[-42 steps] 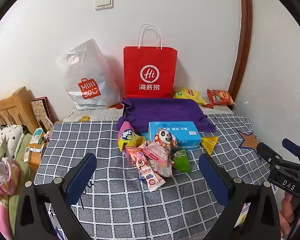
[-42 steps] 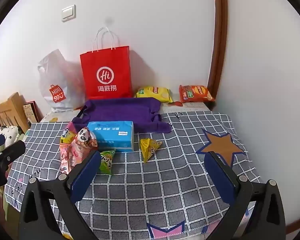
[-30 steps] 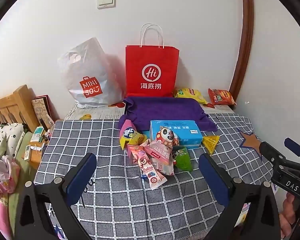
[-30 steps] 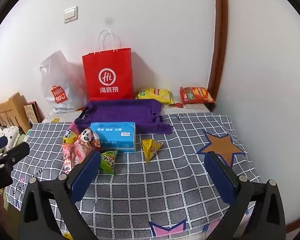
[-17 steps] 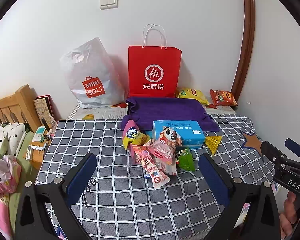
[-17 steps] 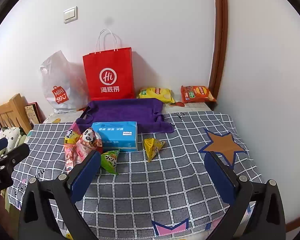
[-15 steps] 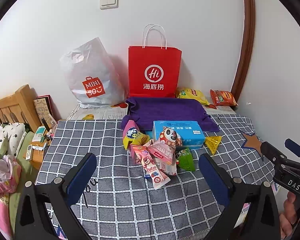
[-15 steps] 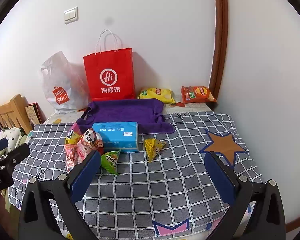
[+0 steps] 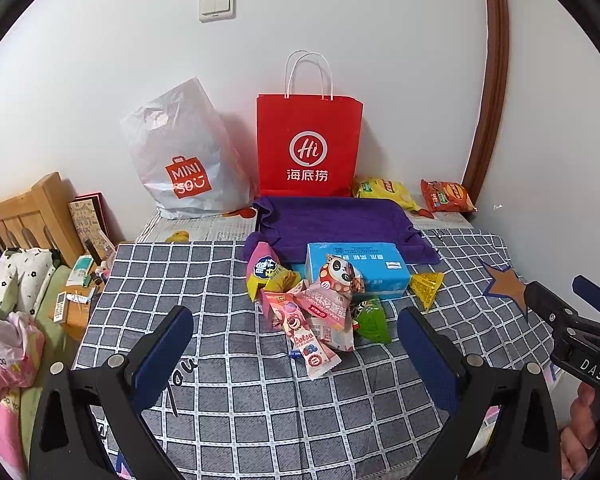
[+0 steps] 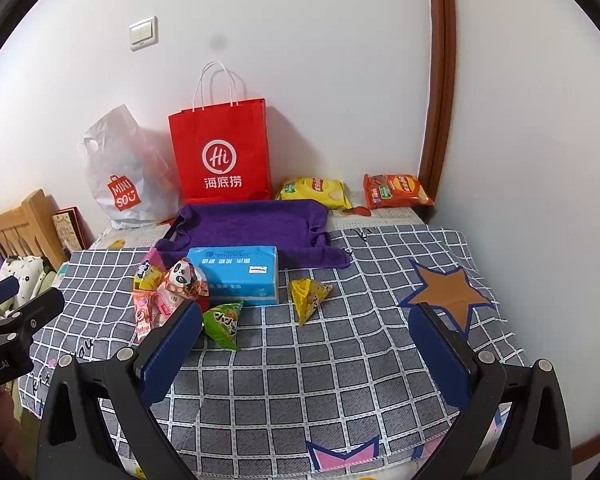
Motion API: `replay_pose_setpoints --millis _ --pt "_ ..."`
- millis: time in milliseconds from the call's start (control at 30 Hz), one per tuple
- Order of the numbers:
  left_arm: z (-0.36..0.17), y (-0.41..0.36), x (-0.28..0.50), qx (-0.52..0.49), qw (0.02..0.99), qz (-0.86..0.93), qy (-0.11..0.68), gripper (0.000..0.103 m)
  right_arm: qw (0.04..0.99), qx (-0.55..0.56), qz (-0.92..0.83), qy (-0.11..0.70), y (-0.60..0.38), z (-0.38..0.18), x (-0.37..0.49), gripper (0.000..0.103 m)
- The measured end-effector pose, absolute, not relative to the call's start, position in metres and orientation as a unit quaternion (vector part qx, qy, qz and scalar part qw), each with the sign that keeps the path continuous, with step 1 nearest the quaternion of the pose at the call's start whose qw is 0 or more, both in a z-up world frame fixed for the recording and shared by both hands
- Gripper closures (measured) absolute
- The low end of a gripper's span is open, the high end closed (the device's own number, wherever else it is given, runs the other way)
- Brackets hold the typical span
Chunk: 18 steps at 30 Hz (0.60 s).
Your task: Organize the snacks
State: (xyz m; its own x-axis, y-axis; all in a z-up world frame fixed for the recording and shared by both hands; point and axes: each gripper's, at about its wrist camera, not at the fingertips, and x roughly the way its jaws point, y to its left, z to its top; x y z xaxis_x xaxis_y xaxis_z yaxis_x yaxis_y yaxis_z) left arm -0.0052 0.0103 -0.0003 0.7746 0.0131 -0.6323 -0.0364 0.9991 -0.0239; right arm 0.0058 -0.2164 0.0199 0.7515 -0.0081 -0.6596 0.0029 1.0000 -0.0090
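A heap of small snack packets (image 9: 320,308) lies mid-table in front of a blue tissue box (image 9: 360,268): pink ones, a panda packet (image 10: 184,276), a green packet (image 10: 224,322) and a yellow triangular packet (image 10: 308,294). A purple cloth tray (image 9: 340,220) sits behind the box. A yellow chip bag (image 10: 314,190) and an orange chip bag (image 10: 396,190) lie by the wall. My left gripper (image 9: 294,336) is open and empty above the near table, short of the heap. My right gripper (image 10: 306,338) is open and empty, to the right of it.
A red paper bag (image 9: 310,144) and a white plastic bag (image 9: 180,160) stand against the back wall. The checked tablecloth (image 10: 340,368) has a brown star patch (image 10: 444,292). A wooden headboard (image 9: 24,208) and bedding lie off the table's left edge.
Both grippers have drifted slightly, so the scene shifts a little in each view. The snacks have not moved and both grippers stay open.
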Motion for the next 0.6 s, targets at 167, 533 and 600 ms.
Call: replay_pose_setpoints --millis 167,533,600 --pt "0.0014 0.0113 -0.0055 -0.017 0.942 0.015 0.335 0.001 0.936 -0.003 -0.003 0.353 -0.2166 0.0202 0.0059 0.001" --pt "0.0017 0.0122 -0.0055 -0.016 0.942 0.016 0.334 0.001 0.936 -0.001 -0.002 0.352 -0.217 0.0208 0.0039 0.001" --pt "0.0016 0.0118 -0.0055 -0.016 0.942 0.017 0.334 0.001 0.936 -0.001 -0.002 0.352 -0.2168 0.021 0.0037 0.001"
